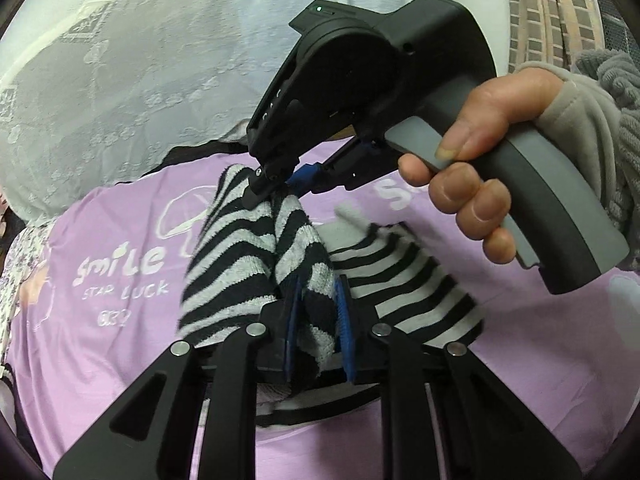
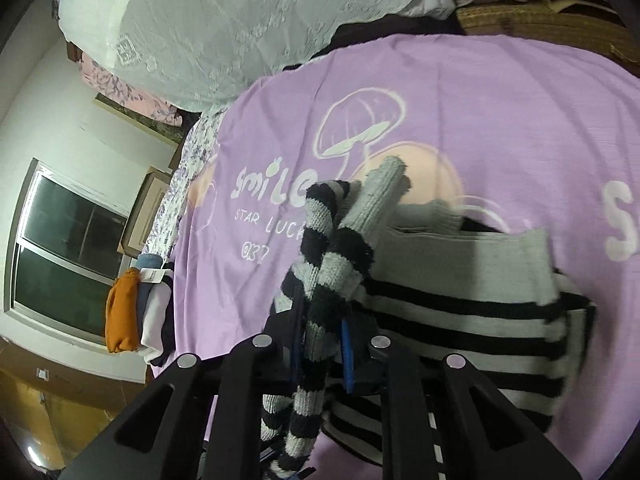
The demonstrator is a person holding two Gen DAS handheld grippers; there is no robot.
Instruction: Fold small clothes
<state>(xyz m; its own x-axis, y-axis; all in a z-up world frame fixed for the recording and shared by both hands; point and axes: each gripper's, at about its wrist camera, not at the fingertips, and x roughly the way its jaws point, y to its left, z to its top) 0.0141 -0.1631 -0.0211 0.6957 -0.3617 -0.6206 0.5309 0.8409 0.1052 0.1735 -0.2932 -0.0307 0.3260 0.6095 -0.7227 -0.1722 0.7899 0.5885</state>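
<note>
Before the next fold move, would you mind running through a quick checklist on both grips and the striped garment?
1. Left gripper pinches the striped garment: ok, fabric sits between its blue pads.
2. Right gripper pinches the same garment: ok, a bunched striped fold is clamped.
3. Garment lifted off the purple sheet: partly; the gripped portion hangs raised, the rest lies on the sheet.
4. Fabric spread flat between the grippers: not ok, it is bunched and twisted.
5. Landing area on the sheet free: cannot tell, the garment hides it.
6. Folded stack clear of the work: ok, off to the side.
</note>
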